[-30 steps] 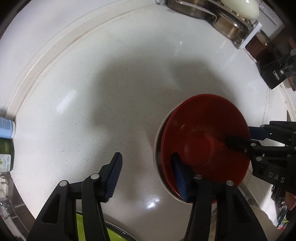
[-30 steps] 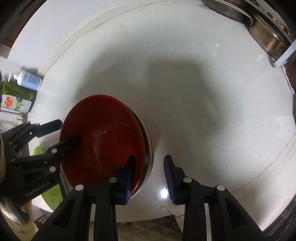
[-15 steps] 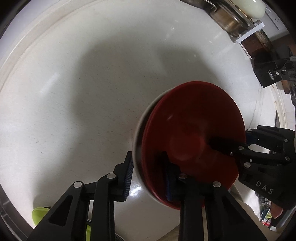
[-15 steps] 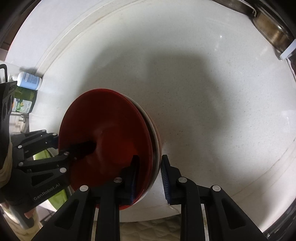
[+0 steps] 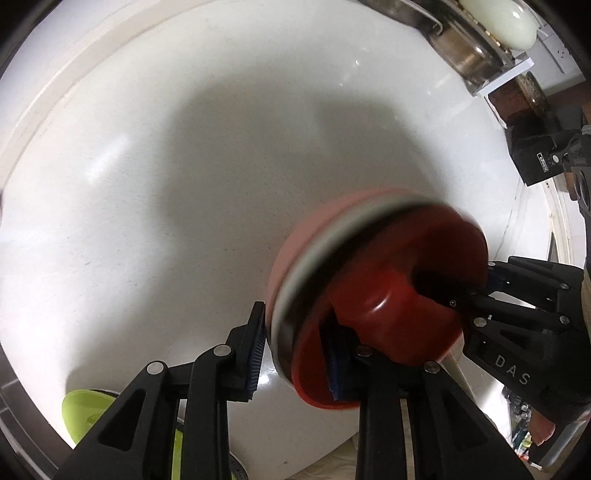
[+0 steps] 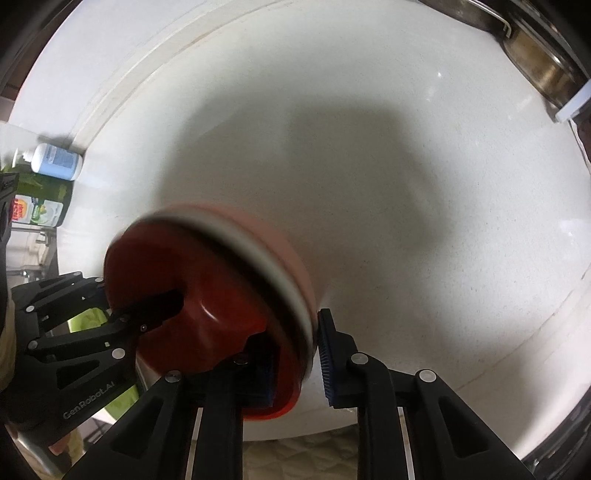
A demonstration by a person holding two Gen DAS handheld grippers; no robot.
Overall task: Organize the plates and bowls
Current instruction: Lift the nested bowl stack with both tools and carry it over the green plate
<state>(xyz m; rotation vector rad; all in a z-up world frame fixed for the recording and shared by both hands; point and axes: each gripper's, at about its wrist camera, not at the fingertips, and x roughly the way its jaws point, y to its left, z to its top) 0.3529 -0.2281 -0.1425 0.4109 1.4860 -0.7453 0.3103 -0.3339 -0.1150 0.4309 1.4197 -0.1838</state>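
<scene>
My left gripper clamps stacked bowls' rim, tilted above white counter; my right gripper clamps opposite rim

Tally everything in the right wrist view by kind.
Grippers: 2, left gripper, right gripper
Dishes: 3, red bowl, pale bowl, green dish
Bottles: 2, blue bottle, green bottle
Steel pots: 2
Total: 9

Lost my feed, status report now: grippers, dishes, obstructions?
Left gripper and right gripper each clamp the stack's rim. Red bowl on pale plate, lifted, tilted, blurred. Counter below bare.
</scene>
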